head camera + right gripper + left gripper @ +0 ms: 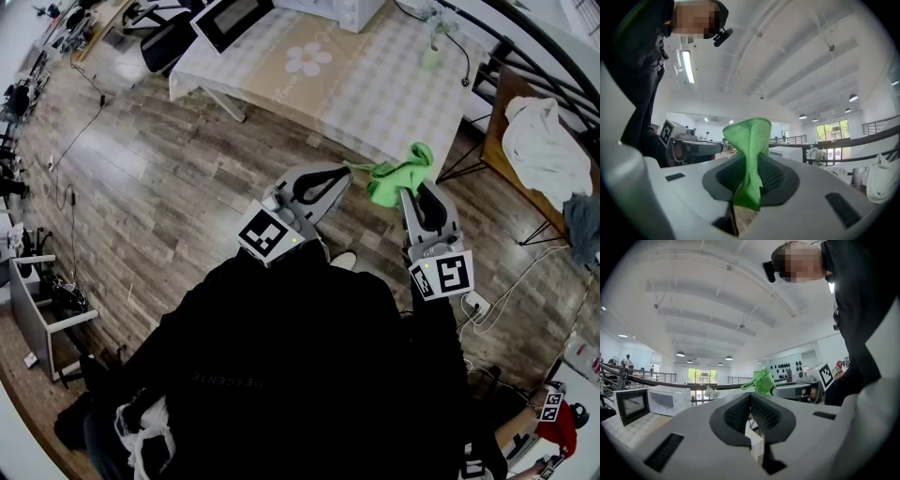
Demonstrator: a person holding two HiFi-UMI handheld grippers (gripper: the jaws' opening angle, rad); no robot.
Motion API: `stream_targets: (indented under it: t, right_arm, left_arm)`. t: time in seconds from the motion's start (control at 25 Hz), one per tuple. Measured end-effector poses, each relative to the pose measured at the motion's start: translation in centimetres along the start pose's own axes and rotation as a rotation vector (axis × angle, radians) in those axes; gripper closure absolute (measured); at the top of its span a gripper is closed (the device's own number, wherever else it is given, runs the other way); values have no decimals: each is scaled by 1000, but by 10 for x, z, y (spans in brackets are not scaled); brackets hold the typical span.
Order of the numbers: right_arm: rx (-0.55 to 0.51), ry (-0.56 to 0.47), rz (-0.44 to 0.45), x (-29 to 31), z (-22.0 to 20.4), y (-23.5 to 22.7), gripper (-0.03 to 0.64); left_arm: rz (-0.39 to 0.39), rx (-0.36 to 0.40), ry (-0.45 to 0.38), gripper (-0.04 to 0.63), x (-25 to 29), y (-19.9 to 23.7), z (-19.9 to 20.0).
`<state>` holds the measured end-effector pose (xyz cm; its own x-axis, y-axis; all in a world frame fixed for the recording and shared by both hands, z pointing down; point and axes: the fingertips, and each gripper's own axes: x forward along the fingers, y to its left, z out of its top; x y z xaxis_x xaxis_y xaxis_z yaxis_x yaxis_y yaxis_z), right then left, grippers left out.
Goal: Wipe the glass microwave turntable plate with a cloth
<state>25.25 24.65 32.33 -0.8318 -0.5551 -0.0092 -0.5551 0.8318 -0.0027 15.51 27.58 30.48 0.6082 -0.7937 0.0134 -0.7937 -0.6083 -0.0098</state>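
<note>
At the upper left of the head view the microwave [232,19] sits on the checked table [375,84], well apart from both grippers. No view shows the glass turntable plate; it may be inside. Glass like that should be heavy, stiff, slick and breakable, so it is best held by its rim or steadied flat while wiped. Near the centre, the left gripper [342,173] has its jaws pressed together on nothing. Just right of it, the cloth [398,178] is bright green with a fine nap, bunched into an upright fold. It looks soft, light and limp. The right gripper [412,190] pinches it low, leaving the free upper part to wipe with.
</note>
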Motion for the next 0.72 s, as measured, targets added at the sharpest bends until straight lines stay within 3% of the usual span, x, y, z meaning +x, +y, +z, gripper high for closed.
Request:
stream_targets:
  t: [0.72]
  right_arm:
    - [26, 10, 18, 8, -1, 13, 523]
  left_arm:
    - [47, 21, 17, 574, -23, 7, 5]
